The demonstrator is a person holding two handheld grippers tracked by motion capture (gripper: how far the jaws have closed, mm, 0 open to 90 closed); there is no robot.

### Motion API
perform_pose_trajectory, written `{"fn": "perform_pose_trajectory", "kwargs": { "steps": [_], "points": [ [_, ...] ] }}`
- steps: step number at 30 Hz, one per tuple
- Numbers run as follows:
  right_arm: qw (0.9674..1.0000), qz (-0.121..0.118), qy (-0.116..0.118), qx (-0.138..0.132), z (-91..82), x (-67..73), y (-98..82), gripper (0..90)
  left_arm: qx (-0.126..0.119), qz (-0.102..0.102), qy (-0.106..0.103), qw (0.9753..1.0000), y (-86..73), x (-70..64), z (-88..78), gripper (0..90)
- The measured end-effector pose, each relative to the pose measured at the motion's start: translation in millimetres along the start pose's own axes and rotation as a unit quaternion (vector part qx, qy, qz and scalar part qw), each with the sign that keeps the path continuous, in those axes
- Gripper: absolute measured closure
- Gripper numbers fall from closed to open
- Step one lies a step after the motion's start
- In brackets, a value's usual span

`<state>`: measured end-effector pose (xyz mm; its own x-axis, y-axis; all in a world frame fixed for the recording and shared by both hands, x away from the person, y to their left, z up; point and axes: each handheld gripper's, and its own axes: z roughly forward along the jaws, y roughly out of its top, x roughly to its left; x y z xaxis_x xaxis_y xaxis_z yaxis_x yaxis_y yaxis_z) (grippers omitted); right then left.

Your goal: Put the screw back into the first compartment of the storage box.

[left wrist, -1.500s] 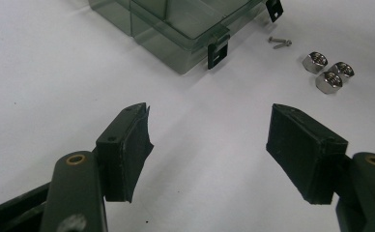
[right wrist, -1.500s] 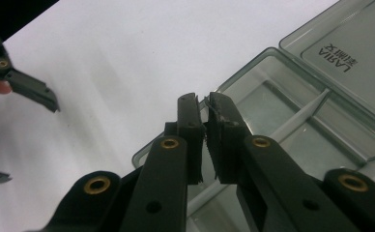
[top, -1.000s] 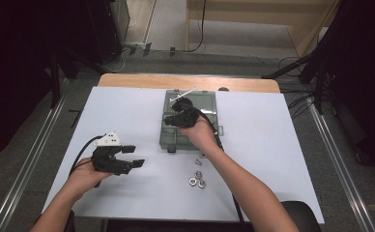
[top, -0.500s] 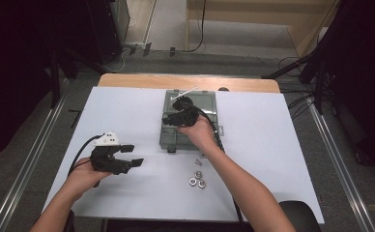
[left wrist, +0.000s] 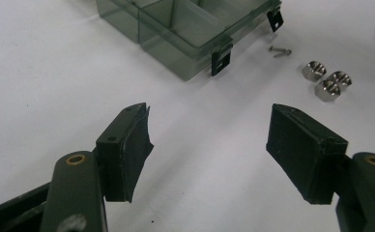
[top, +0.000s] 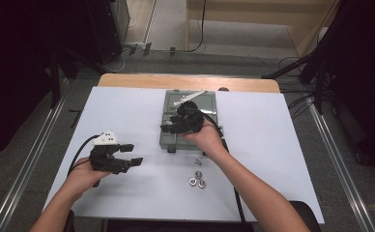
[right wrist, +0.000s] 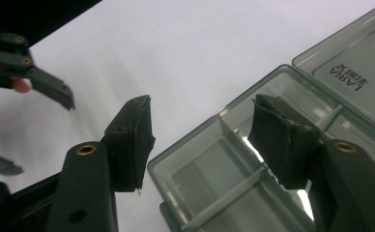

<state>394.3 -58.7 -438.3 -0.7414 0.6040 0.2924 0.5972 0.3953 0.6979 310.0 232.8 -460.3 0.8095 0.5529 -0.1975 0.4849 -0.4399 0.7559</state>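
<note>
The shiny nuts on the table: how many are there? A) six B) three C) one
B: three shiny nuts lie close together on the white table, near a small screw and the clear box.

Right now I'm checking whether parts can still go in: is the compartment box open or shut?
Open. The compartment box shows bare dividers, with its lid laid back flat behind them.

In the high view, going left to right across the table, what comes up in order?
Left gripper → compartment box with the right gripper over it → three nuts near the front edge.
</note>
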Motion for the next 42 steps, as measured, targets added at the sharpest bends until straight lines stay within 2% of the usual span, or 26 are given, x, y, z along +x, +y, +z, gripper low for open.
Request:
{"fn": "perform_pose_trajectory", "kwargs": {
  "steps": [7, 10, 19, 21, 24, 29, 42],
  "points": [
    [0.9998, -0.011, 0.018, 0.005, -10.7, 8.1, -11.1, 40.0, 0.004, 0.000, 0.005, 1.0000, -0.8, 0.8, 0.3, 31.5],
    [0.9996, -0.014, 0.026, 0.004, -17.5, 13.0, -17.0, 36.2, 0.006, 0.002, 0.005, 1.0000, -0.9, 0.3, 0.7, 31.5],
    [0.9990, -0.022, 0.038, -0.002, -33.7, 17.1, -28.0, 34.8, 0.005, 0.002, 0.004, 1.0000, -0.9, 0.2, -0.3, 31.5],
    [0.9987, -0.022, 0.045, -0.010, -36.6, 16.4, -31.0, 34.4, 0.006, 0.003, 0.004, 1.0000, -1.0, 0.3, -0.1, 31.5],
    [0.9986, -0.019, 0.048, -0.014, -38.9, 15.4, -35.4, 34.0, 0.009, 0.001, 0.002, 1.0000, -1.2, 0.7, 0.8, 31.5],
    [0.9984, -0.017, 0.054, -0.004, -38.5, 15.6, -43.0, 30.1, 0.012, 0.000, 0.003, 0.9999, -1.9, 1.7, 1.2, 31.5],
    [0.9983, -0.022, 0.055, 0.005, -55.6, 18.3, -59.5, 33.1, 0.015, -0.001, 0.003, 0.9999, -2.5, 3.1, 0.5, 31.5]
  ]
}}
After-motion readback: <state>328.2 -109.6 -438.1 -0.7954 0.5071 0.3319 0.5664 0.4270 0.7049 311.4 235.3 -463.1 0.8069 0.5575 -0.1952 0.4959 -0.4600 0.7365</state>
